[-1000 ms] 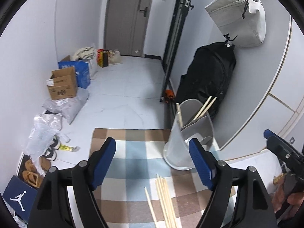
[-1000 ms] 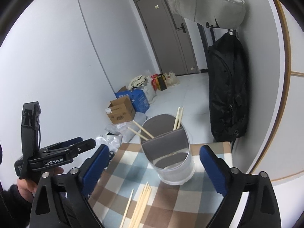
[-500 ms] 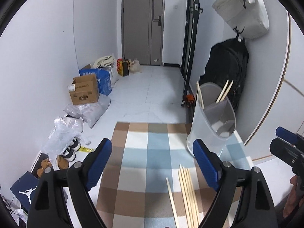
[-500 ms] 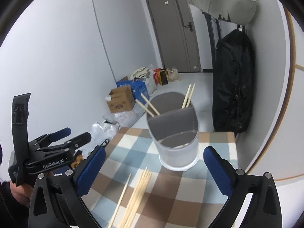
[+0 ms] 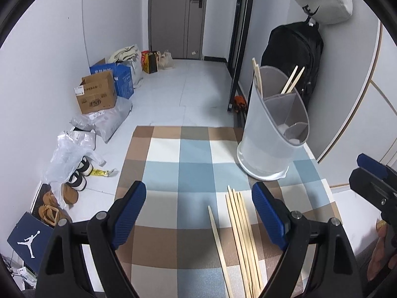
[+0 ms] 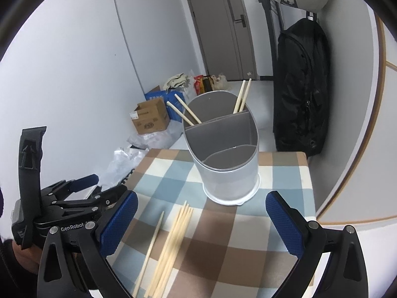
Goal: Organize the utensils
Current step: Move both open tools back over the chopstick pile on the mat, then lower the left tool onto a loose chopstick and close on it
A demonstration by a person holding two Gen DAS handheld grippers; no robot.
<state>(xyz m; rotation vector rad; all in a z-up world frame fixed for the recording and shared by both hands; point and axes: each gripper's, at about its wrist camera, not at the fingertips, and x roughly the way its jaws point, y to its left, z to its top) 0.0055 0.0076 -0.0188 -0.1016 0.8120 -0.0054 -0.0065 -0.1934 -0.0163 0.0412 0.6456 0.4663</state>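
My left tool (image 5: 198,213), its blue-padded jaws having just spread wider, hangs open and empty above the near part of the worktop covered in a brown, blue and cream checked cloth (image 5: 178,154). Between its pads and a little to the right lies a loose bundle of pale wooden chopsticks (image 5: 240,228), one stick apart on the left, all flat on the cloth. Farther back and to the right stands the grey plastic oval utensil holder with dividers (image 5: 268,134), upright, four chopsticks already leaning in its far compartment. My right tool (image 6: 201,213) is likewise wide open and empty, near the same bundle. Against the far right wall hangs a black backpack (image 6: 300,87).
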